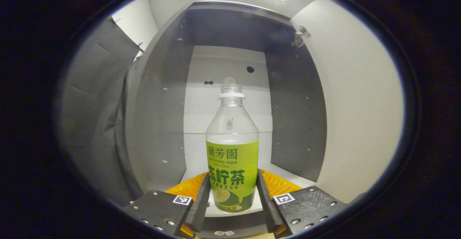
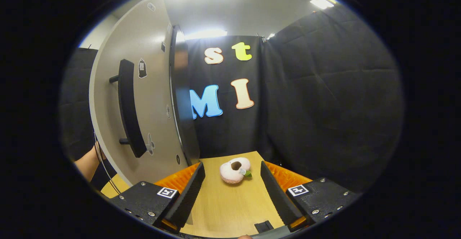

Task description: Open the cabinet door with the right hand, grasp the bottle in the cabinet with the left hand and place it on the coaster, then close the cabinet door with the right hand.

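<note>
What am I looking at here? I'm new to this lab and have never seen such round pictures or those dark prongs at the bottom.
There is no robot arm: a person holds a two-finger tool in each hand, and a fisheye camera rides on each, looking along its fingers.

The left gripper view looks into the open cabinet. The left gripper has its fingers on either side of the bottle, which stands upright with no cap on; whether they already press on it I cannot tell.

The right gripper view shows the right gripper, open and empty, over the wooden table. Ahead lies a small plush toy. To the left is the open cabinet door with its dark handle.
</note>
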`<action>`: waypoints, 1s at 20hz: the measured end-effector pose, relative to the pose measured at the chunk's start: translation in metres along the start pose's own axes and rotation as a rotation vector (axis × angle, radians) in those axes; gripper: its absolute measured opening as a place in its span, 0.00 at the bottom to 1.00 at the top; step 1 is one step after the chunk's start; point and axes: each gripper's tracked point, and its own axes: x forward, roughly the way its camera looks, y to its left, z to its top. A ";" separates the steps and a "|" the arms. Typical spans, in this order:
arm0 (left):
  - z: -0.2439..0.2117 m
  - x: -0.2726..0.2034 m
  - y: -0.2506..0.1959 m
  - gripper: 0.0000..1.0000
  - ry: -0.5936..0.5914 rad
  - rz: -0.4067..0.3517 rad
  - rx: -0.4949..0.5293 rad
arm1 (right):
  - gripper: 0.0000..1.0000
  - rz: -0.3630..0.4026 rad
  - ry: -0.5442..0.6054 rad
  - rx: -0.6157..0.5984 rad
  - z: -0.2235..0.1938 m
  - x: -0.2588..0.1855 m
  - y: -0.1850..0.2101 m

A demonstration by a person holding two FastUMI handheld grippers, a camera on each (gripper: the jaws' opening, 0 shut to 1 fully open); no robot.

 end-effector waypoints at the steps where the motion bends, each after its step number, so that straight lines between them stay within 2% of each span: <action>1: 0.000 -0.009 0.004 0.71 -0.001 0.014 0.007 | 0.95 0.012 0.000 -0.005 0.000 0.001 0.001; 2: -0.003 -0.020 0.009 0.63 0.002 0.028 0.013 | 0.95 0.019 -0.002 -0.013 0.000 0.002 0.000; 4: -0.009 -0.040 0.016 0.62 0.011 0.055 0.024 | 0.96 0.027 -0.004 -0.037 0.000 0.005 -0.001; 6: -0.014 -0.060 0.022 0.63 0.017 0.075 0.038 | 0.95 0.047 -0.010 -0.047 0.001 0.004 0.003; 7: -0.020 -0.069 0.024 0.63 0.024 0.084 0.050 | 0.92 0.061 -0.013 -0.048 0.001 0.004 0.006; 8: -0.024 -0.079 0.026 0.71 0.030 0.094 0.060 | 0.95 0.074 -0.013 -0.050 0.001 0.004 0.007; 10: -0.031 -0.099 0.027 0.62 0.033 0.109 0.060 | 0.95 0.094 -0.006 -0.059 -0.002 0.004 0.010; 11: -0.029 -0.105 0.025 0.62 0.030 0.113 0.054 | 0.95 0.103 -0.003 -0.063 -0.003 0.003 0.011; 12: -0.032 -0.114 0.025 0.66 0.022 0.117 0.048 | 0.95 0.111 -0.001 -0.066 -0.004 0.002 0.013; 13: -0.034 -0.123 0.026 0.66 0.016 0.122 0.048 | 0.95 0.118 0.002 -0.069 -0.005 0.001 0.014; 14: -0.036 -0.134 0.027 0.62 0.011 0.130 0.050 | 0.95 0.123 0.003 -0.071 -0.006 0.001 0.014; 16: -0.046 -0.154 0.029 0.62 0.012 0.146 0.041 | 0.95 0.130 0.009 -0.075 -0.009 -0.001 0.015; 18: -0.057 -0.174 0.033 0.67 0.014 0.163 0.027 | 0.95 0.137 0.015 -0.079 -0.012 -0.002 0.016; 19: -0.062 -0.184 0.036 0.63 0.016 0.174 0.025 | 0.96 0.136 0.017 -0.080 -0.013 -0.003 0.016; 20: -0.070 -0.194 0.038 0.67 0.021 0.181 0.022 | 0.96 0.138 0.022 -0.078 -0.014 -0.002 0.016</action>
